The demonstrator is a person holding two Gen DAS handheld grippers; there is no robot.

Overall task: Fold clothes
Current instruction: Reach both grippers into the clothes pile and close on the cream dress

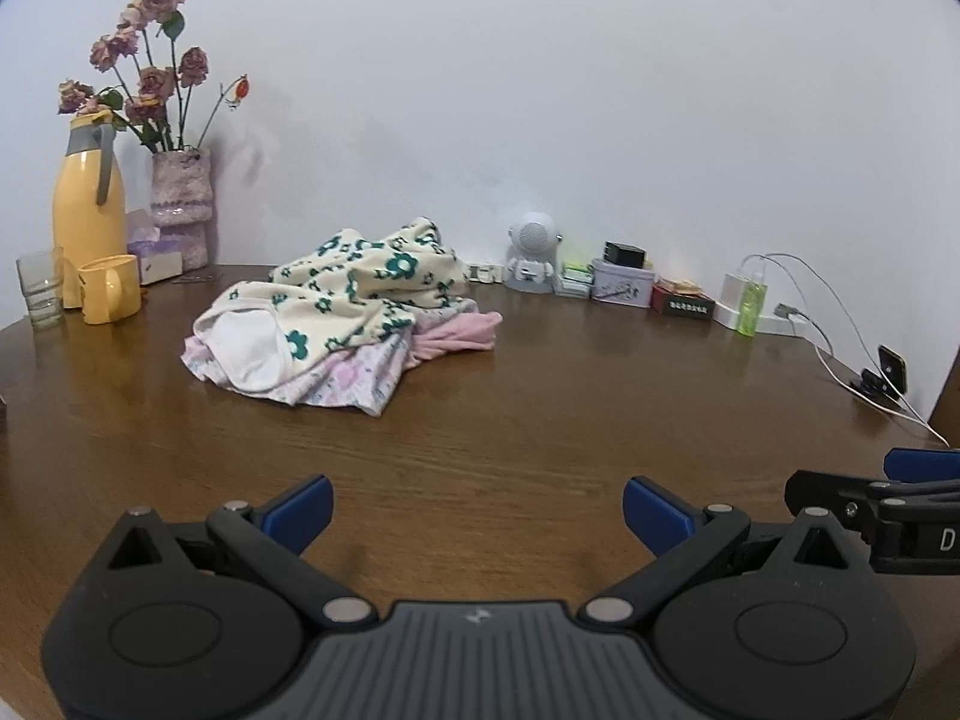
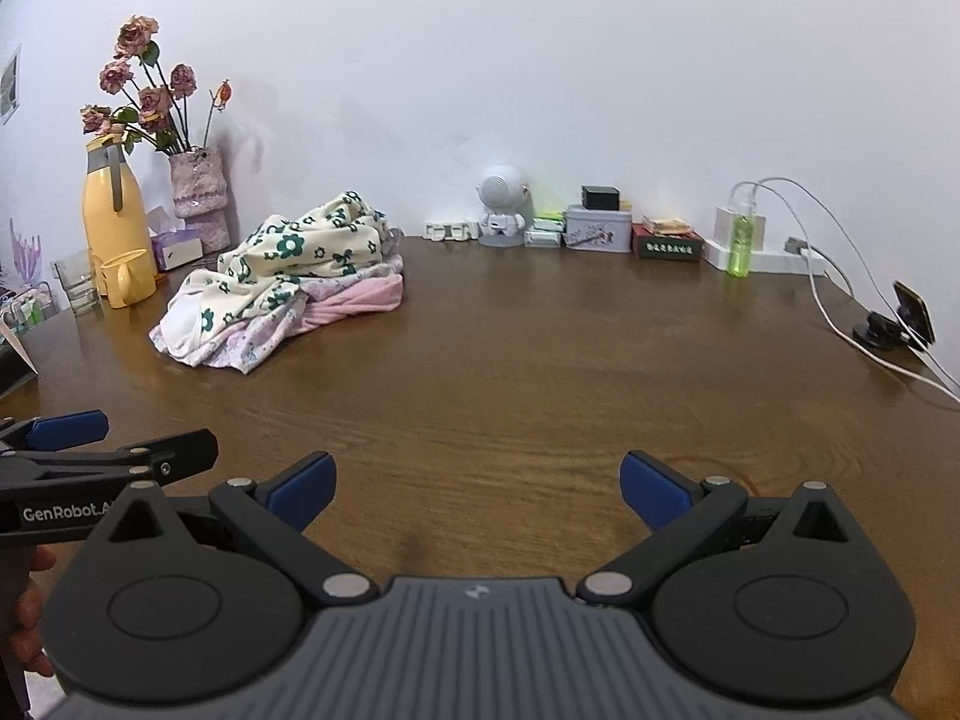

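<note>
clothes pile (image 1: 342,312): crumpled, cream flowered top (pink beneath) | long axis near-left to far-right | both tools spread, empty

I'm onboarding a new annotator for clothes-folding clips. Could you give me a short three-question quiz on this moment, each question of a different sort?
1. True or false: the left gripper is shut on the cream garment with green flowers.
2. Multiple choice: what lies directly under that cream garment? A) a pale lilac printed cloth B) a grey towel C) bare brown wooden table
3. Fill in: the yellow ceramic mug stands in front of the yellow ____ with a grey handle.

Key: 1 false, both the left and the right gripper are open and empty, short of the pile. 2 A. 3 flask.
</note>
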